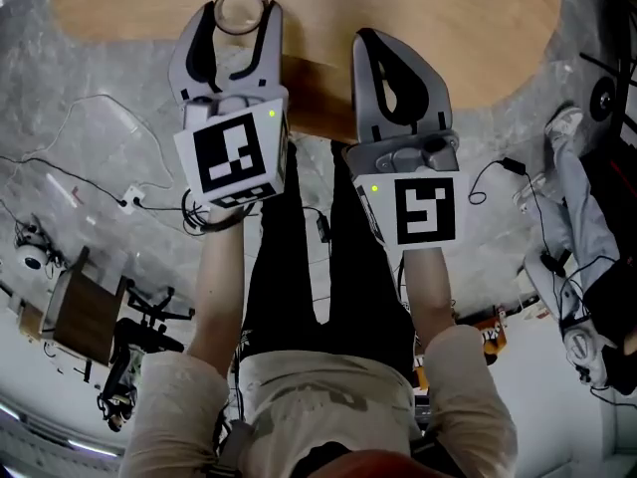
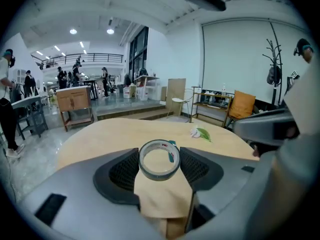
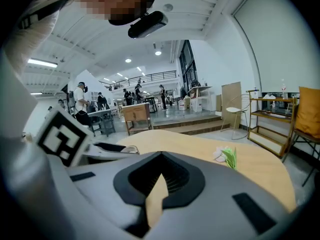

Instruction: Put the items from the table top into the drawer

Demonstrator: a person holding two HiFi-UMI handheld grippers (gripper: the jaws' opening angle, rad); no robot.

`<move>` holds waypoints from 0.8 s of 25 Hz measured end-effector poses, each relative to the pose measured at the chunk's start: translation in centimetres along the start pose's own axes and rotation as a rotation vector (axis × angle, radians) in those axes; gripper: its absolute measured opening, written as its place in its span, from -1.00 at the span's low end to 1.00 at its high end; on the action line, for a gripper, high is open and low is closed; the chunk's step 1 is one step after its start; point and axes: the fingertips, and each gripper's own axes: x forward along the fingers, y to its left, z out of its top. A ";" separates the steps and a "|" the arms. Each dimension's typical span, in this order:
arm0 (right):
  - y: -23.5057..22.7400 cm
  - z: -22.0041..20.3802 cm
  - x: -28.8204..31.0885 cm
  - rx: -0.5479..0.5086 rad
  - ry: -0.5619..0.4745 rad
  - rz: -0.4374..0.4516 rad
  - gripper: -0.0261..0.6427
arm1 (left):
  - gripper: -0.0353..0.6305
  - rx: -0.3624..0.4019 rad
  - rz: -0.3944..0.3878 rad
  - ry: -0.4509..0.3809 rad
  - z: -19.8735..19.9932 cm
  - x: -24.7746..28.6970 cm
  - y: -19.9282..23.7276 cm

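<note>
Left gripper (image 1: 239,14) clasps a tape roll (image 2: 159,176) above the table (image 2: 100,136). Right gripper (image 3: 160,156) is pinched together, empty. A green-white scrap (image 3: 228,157) lies centre-right.

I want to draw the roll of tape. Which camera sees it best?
The left gripper view. There the tape roll is close and whole, pinched between the pads of the left gripper. The head view shows it small, at the picture's top edge. The right gripper view shows a thin sliver of its rim at most.
</note>
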 end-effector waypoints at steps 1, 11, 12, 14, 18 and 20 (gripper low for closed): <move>-0.2 -0.3 -0.5 0.006 0.005 -0.016 -0.91 | -0.09 -0.010 0.001 -0.020 0.1 -1.7 -0.9; -1.2 -4.0 -4.0 0.113 0.082 -0.040 -0.91 | -0.09 0.023 -0.030 0.008 -3.1 -8.7 -5.9; -1.1 -4.2 -4.2 0.105 0.088 -0.035 -0.91 | -0.09 0.024 -0.031 0.007 -3.1 -8.7 -6.0; -1.0 -4.6 -4.5 0.094 0.095 -0.025 -0.91 | -0.09 0.033 -0.035 0.006 -3.2 -8.5 -6.2; -0.9 -5.0 -4.9 0.084 0.100 -0.017 -0.91 | -0.09 0.003 -0.059 0.098 -6.6 -6.8 -6.8; -0.7 -5.3 -5.2 0.090 0.109 -0.019 -0.91 | -0.09 -0.017 -0.070 0.169 -10.3 -5.3 -7.1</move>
